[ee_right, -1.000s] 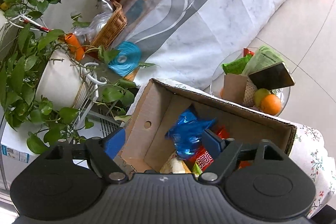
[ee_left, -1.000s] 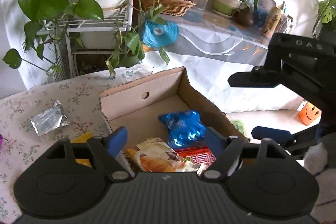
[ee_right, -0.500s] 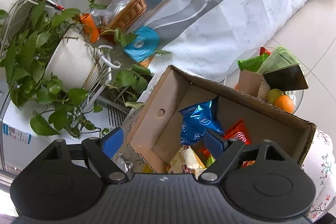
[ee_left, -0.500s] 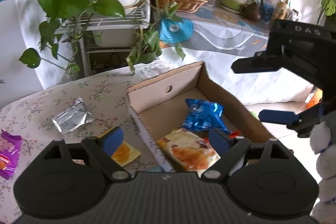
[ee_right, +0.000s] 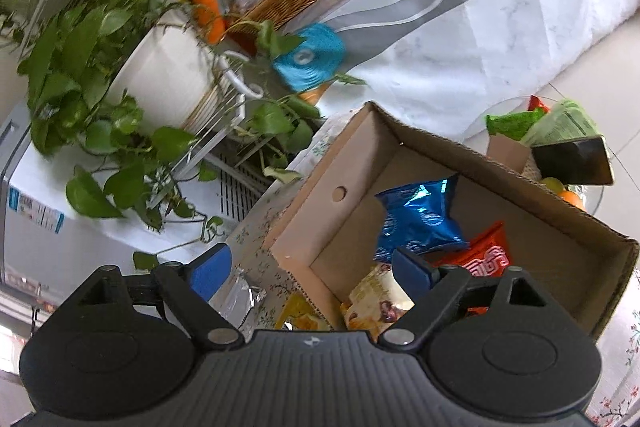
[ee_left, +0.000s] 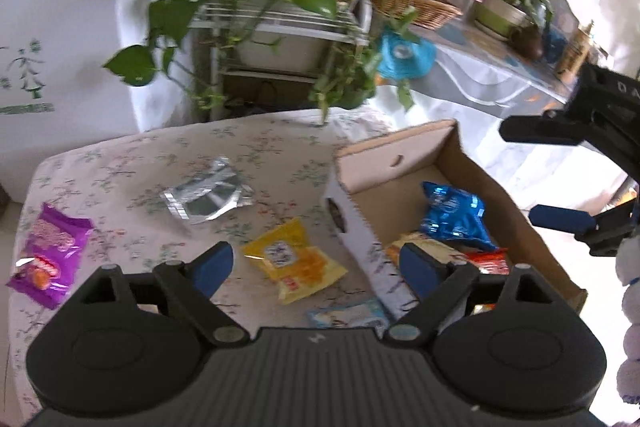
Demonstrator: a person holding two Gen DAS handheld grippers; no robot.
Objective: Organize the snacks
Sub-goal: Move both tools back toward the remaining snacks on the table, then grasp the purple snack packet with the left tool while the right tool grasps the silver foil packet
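An open cardboard box [ee_left: 400, 155] [ee_right: 532, 195] on the floral table holds a blue foil packet [ee_left: 454, 217] [ee_right: 420, 219], a red packet [ee_right: 486, 257] and a pastry packet [ee_right: 374, 299]. On the cloth lie a yellow packet [ee_left: 294, 259], a silver pouch [ee_left: 208, 193], a purple packet [ee_left: 50, 253] and a pale blue packet [ee_left: 348, 315]. My left gripper [ee_left: 312, 265] is open and empty above the yellow packet. My right gripper [ee_right: 310, 273] is open and empty over the box's left wall; it shows at the right of the left wrist view [ee_left: 560, 179].
A potted pothos on a white wire rack [ee_left: 280, 23] stands behind the table. A wicker basket [ee_left: 412, 3] and pots sit on a cloth-covered side table [ee_right: 460, 11]. A glass stand with fruit and packets [ee_right: 560, 147] is beyond the box.
My left gripper has swung left from over the box to over the loose packets on the cloth. My right gripper has pulled back and left a little. Both stay open.
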